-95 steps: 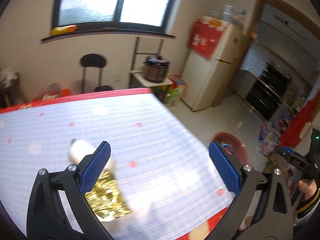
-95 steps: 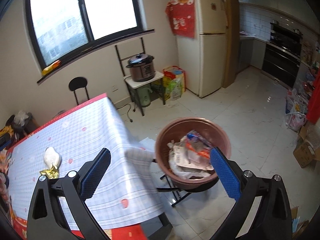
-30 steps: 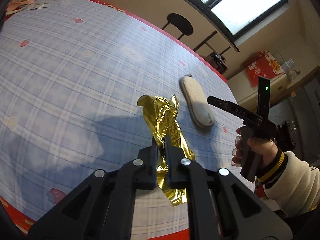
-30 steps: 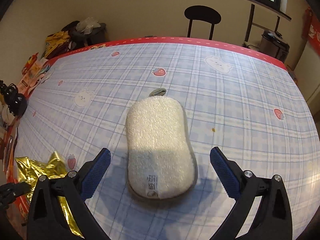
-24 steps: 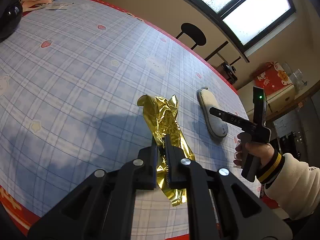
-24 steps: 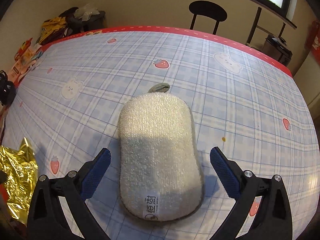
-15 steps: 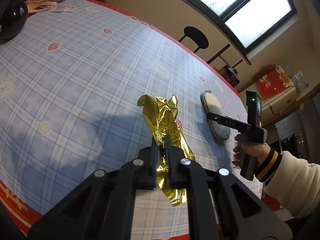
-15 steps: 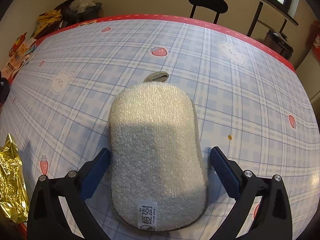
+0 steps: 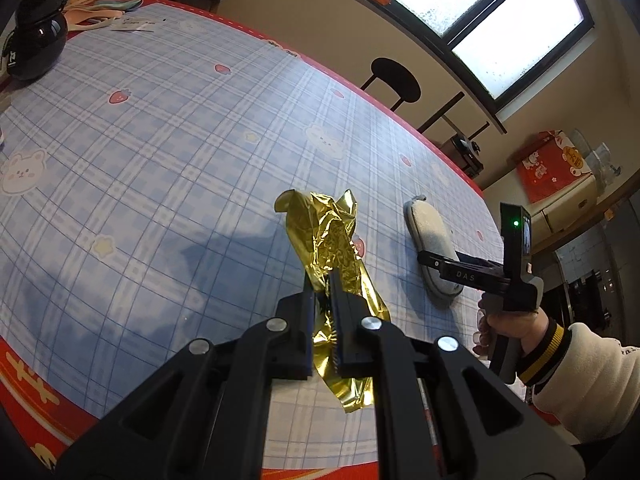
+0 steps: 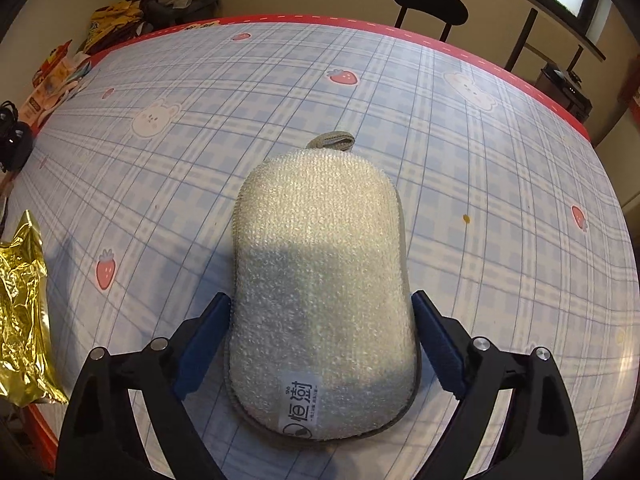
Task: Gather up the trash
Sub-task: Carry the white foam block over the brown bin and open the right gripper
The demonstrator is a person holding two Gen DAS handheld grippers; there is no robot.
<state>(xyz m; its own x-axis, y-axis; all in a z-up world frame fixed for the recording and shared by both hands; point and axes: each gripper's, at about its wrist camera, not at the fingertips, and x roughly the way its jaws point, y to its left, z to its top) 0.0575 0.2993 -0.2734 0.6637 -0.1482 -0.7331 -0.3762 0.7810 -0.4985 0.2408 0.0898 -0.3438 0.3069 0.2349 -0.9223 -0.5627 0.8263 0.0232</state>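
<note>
gold foil wrapper [image 9: 335,256] is sticking up from between my left gripper [image 9: 324,280] fingers, which i'm pinching tight on it above the checked tablecloth [image 9: 168,152]. my right gripper [image 10: 322,308] has just been closing, and its blue pads [image 10: 434,334] are sitting at either flank of the white sponge [image 10: 320,280], which is lying flat on the cloth between them, though i can't tell if they're pressing it.

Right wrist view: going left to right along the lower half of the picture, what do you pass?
gold foil wrapper → left blue pad of the right gripper → white scrubbing sponge → right blue pad
</note>
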